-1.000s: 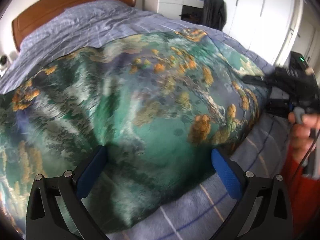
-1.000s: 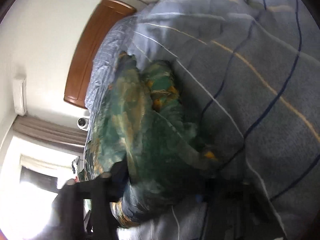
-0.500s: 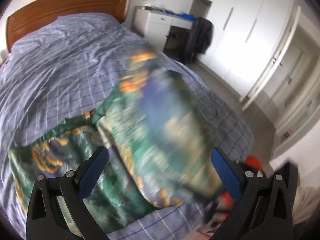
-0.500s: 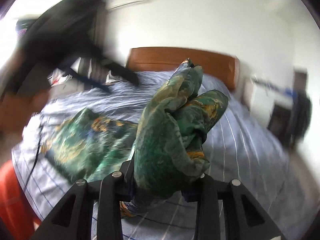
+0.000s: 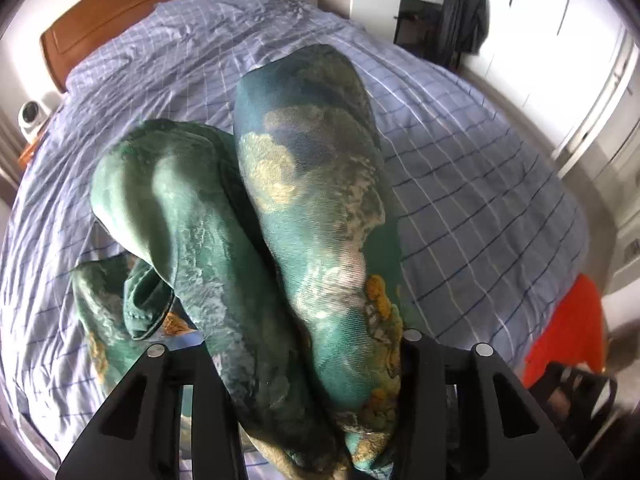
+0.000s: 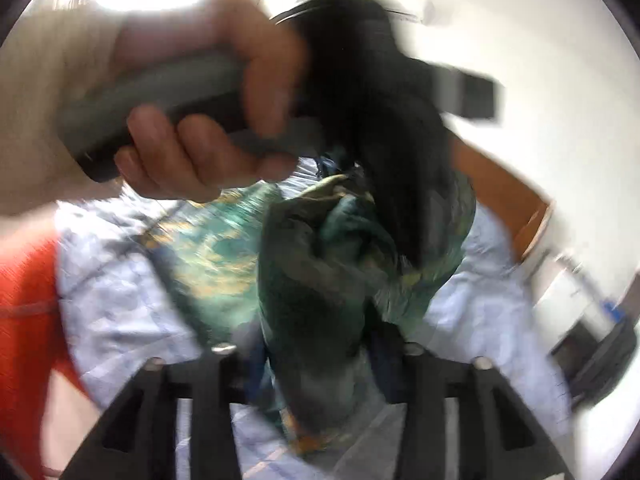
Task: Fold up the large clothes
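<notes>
Green cloth (image 5: 320, 240) with gold patches fills the space between your left tongs (image 5: 304, 344). Those tongs are closing, and the cloth bunches tight between them. Your right tongs (image 6: 316, 356) are opening, with another thick fold of the same cloth (image 6: 320, 280) between them; the picture is too blurry to tell if they press on it. Your left hand (image 6: 208, 120) shows close above that fold, holding a grey handle (image 6: 160, 104). Part of the cloth hangs down onto the blue checked bed (image 5: 460, 140). Farther back stands a brown headboard (image 5: 120, 12).
</notes>
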`<state>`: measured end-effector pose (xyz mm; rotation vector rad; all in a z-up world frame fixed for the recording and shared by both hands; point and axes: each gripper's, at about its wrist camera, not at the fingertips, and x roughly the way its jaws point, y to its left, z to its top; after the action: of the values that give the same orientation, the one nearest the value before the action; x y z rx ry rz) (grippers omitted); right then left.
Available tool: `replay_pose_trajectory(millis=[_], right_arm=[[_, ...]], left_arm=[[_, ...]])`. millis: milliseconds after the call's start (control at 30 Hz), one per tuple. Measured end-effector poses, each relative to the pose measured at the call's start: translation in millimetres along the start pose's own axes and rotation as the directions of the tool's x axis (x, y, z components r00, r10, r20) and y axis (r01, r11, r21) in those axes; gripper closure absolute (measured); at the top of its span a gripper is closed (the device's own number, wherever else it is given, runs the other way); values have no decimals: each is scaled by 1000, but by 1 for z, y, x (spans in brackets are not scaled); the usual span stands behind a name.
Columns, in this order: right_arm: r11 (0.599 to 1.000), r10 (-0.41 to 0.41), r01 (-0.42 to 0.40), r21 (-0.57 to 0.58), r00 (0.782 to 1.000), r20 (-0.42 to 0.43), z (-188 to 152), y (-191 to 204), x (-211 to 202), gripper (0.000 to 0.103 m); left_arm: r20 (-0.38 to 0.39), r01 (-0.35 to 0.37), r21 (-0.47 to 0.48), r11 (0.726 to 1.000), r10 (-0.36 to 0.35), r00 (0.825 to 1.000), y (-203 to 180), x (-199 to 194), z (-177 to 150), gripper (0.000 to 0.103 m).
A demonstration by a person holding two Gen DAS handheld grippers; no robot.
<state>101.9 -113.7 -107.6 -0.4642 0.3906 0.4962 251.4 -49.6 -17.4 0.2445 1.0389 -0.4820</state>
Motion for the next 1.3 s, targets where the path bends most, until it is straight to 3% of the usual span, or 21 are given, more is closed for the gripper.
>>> replay_pose_trajectory(millis=[67, 133, 200, 267, 300, 333, 533, 733, 900, 1067, 1233, 1300], right_arm=[[987, 127, -128, 96, 992, 20, 1, -12, -10, 46], [963, 195, -196, 186, 981, 24, 2, -27, -14, 46], [945, 210, -204, 257, 978, 1, 3, -43, -5, 46], [926, 217, -196, 323, 976, -28, 6, -60, 9, 58], [917, 223, -196, 346, 974, -39, 8, -68, 16, 69], [914, 230, -198, 355, 972, -50, 9, -72, 23, 73], [902, 323, -276, 332, 941, -97, 31, -56, 75, 73], [906, 370, -324, 273, 919, -134, 39, -23, 112, 74], [881, 420, -317, 351, 865, -273, 10, -8, 158, 77], [872, 412, -287, 396, 868, -278, -2, -4, 167, 78], [861, 454, -307, 405, 823, -343, 29, -13, 165, 77], [858, 450, -307, 411, 835, -315, 56, -25, 168, 77]], left_arm=[[27, 13, -26, 1000, -12, 1000, 28, -11, -7, 62], [38, 25, -63, 998, -23, 999, 56, -14, -10, 62], [50, 25, -98, 995, -20, 999, 84, -12, -13, 62], [52, 27, -151, 988, -19, 998, 115, -12, -26, 62], [51, 25, -169, 985, -17, 999, 124, -10, -29, 62], [51, 23, -204, 979, -13, 999, 141, -9, -40, 62], [54, 37, -331, 943, -20, 998, 194, 0, -76, 62], [57, 64, -378, 923, -46, 997, 219, 19, -100, 59], [68, 157, -491, 857, -142, 988, 244, 49, -129, 52], [125, 210, -528, 823, -169, 978, 248, 64, -144, 51], [142, 233, -523, 820, -186, 972, 256, 62, -149, 50], [159, 253, -528, 810, -199, 967, 259, 63, -153, 50]])
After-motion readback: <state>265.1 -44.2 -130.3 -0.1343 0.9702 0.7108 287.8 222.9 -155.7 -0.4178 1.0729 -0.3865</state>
